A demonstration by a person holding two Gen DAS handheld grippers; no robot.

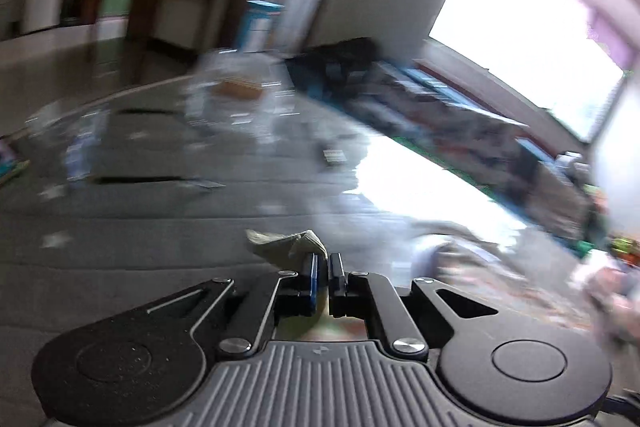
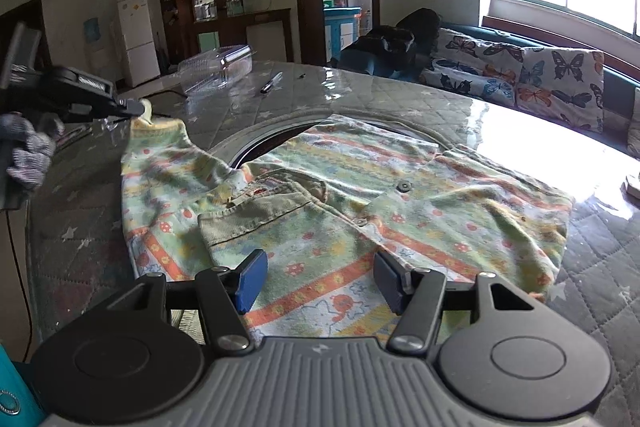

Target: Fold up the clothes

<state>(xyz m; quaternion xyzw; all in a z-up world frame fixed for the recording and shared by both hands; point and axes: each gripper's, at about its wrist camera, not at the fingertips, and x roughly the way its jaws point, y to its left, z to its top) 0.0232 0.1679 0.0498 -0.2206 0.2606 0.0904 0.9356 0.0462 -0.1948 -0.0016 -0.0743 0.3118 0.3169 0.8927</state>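
A small patterned child's shirt (image 2: 340, 195) in green, orange and white lies spread on the quilted grey table (image 2: 592, 291). My left gripper (image 1: 323, 263) is shut on the cuff of its sleeve (image 1: 286, 242); in the right wrist view the left gripper (image 2: 134, 107) holds that sleeve (image 2: 160, 151) lifted at the shirt's far left. My right gripper (image 2: 320, 281) is open and empty, just above the shirt's near hem. The left wrist view is blurred by motion.
A clear plastic box (image 2: 218, 67) and a pen (image 2: 271, 83) lie on the far side of the table. A butterfly-print sofa (image 2: 520, 75) stands under the bright window at right. A round dark ring (image 2: 256, 147) is set in the table under the shirt.
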